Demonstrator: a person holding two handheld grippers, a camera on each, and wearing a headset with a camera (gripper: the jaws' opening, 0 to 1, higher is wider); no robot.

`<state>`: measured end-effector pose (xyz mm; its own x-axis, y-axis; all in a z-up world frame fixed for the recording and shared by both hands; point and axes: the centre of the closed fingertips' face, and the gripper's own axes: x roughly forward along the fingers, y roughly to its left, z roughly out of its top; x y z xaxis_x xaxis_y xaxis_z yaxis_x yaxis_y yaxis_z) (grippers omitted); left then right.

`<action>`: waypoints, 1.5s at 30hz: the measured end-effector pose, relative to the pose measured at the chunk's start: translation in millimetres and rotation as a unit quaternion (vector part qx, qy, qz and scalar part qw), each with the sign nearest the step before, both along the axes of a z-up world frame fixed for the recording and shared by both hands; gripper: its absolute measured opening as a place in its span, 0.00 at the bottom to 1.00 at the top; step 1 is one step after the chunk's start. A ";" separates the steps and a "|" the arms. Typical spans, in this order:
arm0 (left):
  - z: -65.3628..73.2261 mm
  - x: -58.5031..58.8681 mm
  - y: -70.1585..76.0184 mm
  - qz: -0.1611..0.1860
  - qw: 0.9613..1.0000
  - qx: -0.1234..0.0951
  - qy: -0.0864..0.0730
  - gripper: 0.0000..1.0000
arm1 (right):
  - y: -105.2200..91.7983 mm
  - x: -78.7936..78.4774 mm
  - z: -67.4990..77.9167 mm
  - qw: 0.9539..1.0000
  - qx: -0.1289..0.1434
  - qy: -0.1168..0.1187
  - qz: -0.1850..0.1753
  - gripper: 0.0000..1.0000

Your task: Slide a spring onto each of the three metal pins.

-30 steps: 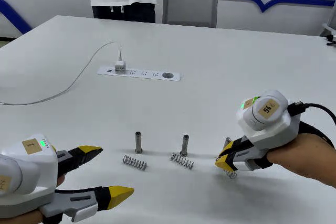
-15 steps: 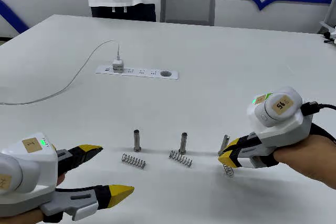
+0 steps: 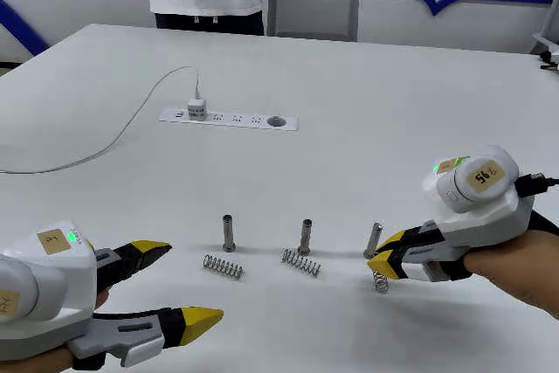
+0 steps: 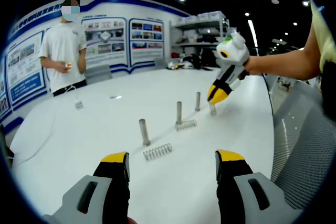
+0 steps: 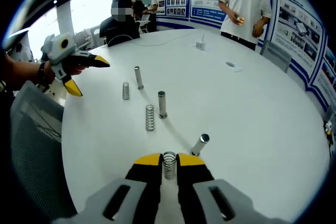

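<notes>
Jaws of the left gripper are standing spread wide, gripping nothing. The left grey metal pin and the middle pin are standing bare, with loose coiled steel springs lying just beside them. The right gripper is pinching the third thin coiled spring. Squeezed crookedly, the coil risks popping free or knocking the right pin over. It is sitting between the yellow tips, just beside that pin.

The head view looks forward and down over the table. Both gripper views sit low and face each other across the pins, which all three views share.
</notes>
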<state>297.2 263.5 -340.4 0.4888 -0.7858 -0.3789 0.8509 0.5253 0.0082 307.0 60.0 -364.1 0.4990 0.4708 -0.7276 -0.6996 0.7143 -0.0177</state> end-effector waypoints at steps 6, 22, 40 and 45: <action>0.0 0.0 0.2 0.000 1.000 0.000 0.000 0.68 | -3.1 -2.3 0.6 1.000 0.004 -0.002 -0.005 0.12; 0.4 -0.8 -1.3 -0.002 1.000 0.000 0.000 0.68 | -7.6 -8.9 1.9 1.000 0.007 -0.006 -0.013 0.12; 2.0 -0.6 -2.3 -0.005 1.000 -0.001 -0.002 0.68 | -3.8 -4.1 25.7 0.999 0.028 -0.031 -0.020 0.12; 1.1 -0.6 -1.5 -0.004 1.000 -0.001 -0.001 0.68 | -1.9 -0.6 36.5 0.998 0.040 -0.035 -0.024 0.12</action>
